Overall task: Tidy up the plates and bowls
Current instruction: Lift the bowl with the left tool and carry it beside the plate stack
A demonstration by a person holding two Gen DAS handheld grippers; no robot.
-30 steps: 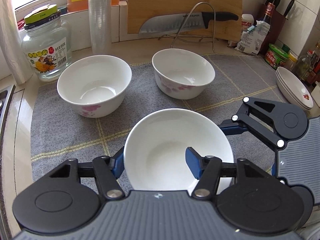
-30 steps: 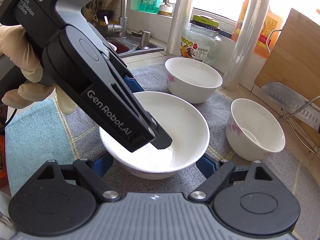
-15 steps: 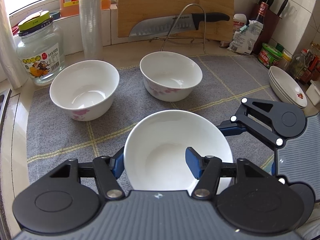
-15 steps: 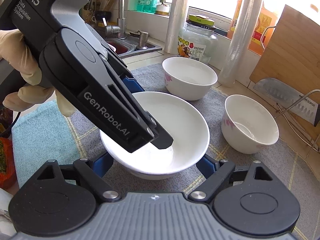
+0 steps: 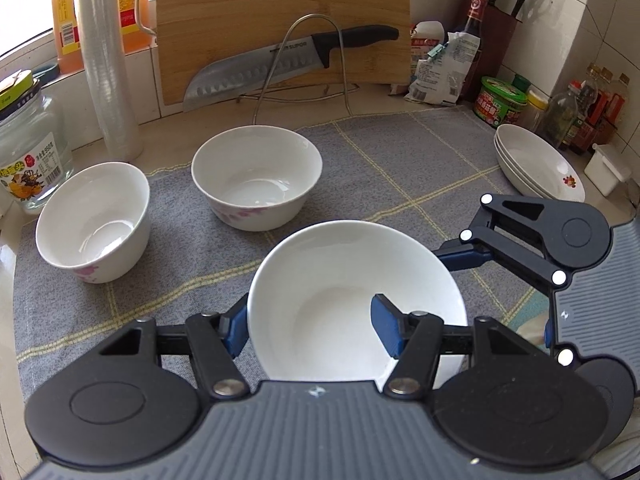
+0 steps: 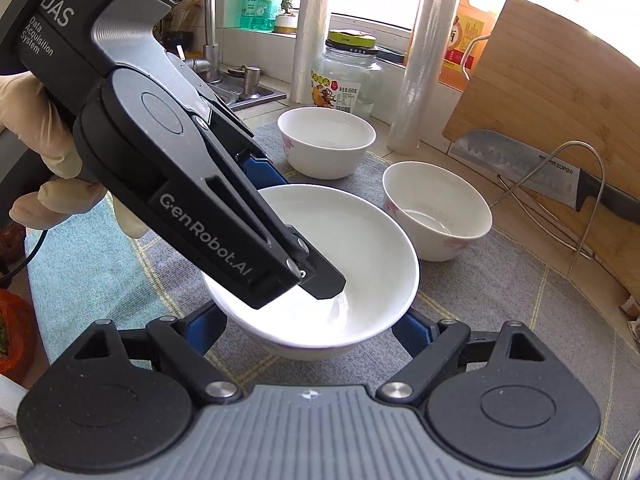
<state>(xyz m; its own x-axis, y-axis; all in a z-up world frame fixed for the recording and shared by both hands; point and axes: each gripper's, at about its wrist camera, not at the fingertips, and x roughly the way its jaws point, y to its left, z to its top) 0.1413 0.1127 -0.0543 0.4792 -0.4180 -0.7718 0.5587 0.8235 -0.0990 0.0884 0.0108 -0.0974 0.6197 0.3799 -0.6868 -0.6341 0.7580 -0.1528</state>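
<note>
three bowls on the mat, and the held one drifts toward the middle

three bowls and a plate stack share the desk (image 5: 400, 120), and the change over the last second is mostly in where the left view sits. the grey mat (image 5: 380, 160) takes up more of the frame on its right than it did a second ago, so the plate stack (image 5: 536, 164) at the mat's right edge now shows in full, where before it was cut off at the frame's side. the two flower-print bowls have slid leftward in view: the left bowl (image 5: 94, 220) now sits near the frame's edge by the glass jar (image 5: 28, 152), and the centre bowl (image 5: 256, 176) stands almost straight ahead of the held one.

the held bowl (image 5: 356, 300) itself keeps the same place between the left tongs (image 5: 310, 326), which pinch its rim, one blue pad outside the wall and one inside. in the right view the bowl appears clear of the mat, with shadow under it. the right tongs (image 6: 306, 326) stay spread, one finger on each side of the bowl's base, apparently not gripping it.

my reading: the bowl is being carried toward the centre bowl for nesting. the one-sided rim grip could let it tilt, so the spread right tongs underneath look like a guard.
</note>
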